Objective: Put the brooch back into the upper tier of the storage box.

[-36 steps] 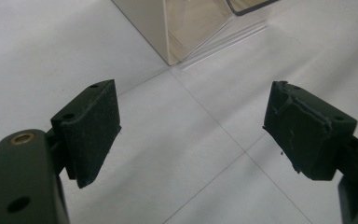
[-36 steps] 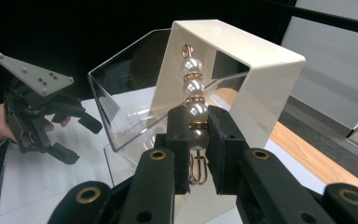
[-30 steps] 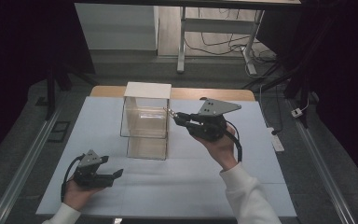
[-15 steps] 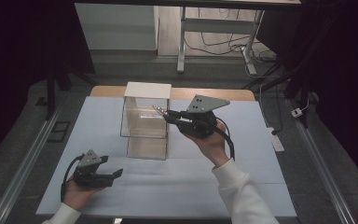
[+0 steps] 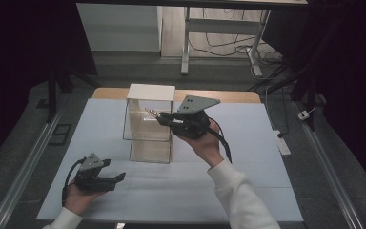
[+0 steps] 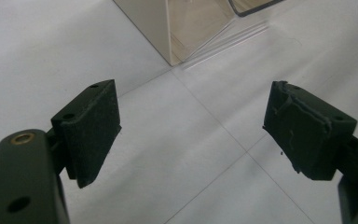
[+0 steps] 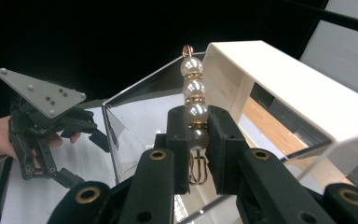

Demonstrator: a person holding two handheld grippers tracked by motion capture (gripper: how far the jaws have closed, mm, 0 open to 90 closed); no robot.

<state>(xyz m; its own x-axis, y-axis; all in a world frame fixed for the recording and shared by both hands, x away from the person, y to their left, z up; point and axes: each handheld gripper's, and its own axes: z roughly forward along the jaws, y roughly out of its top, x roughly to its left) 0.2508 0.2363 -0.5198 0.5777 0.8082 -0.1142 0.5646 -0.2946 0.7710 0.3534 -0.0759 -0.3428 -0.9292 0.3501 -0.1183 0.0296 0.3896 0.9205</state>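
Right gripper [image 7: 198, 135] up beside the clear box [image 5: 148, 125], jaws clamped on a pearl earring [image 7: 192, 100]. Left gripper [image 6: 191, 135] low over the table [image 5: 248, 181], jaws spread wide.

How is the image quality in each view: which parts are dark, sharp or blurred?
High view: the table is lit, the surroundings almost black. Left gripper view: jaws sharp, the clear box softer, faint streaks of light beside it. Right gripper view: the pearl piece is sharp against black; the left gripper is dimmer.

A dim lab or studio: pale-covered table [image 5: 248, 191]; floor rails [image 5: 24, 167]; trailing cables [image 5: 228, 45]; black curtains [image 5: 24, 43].
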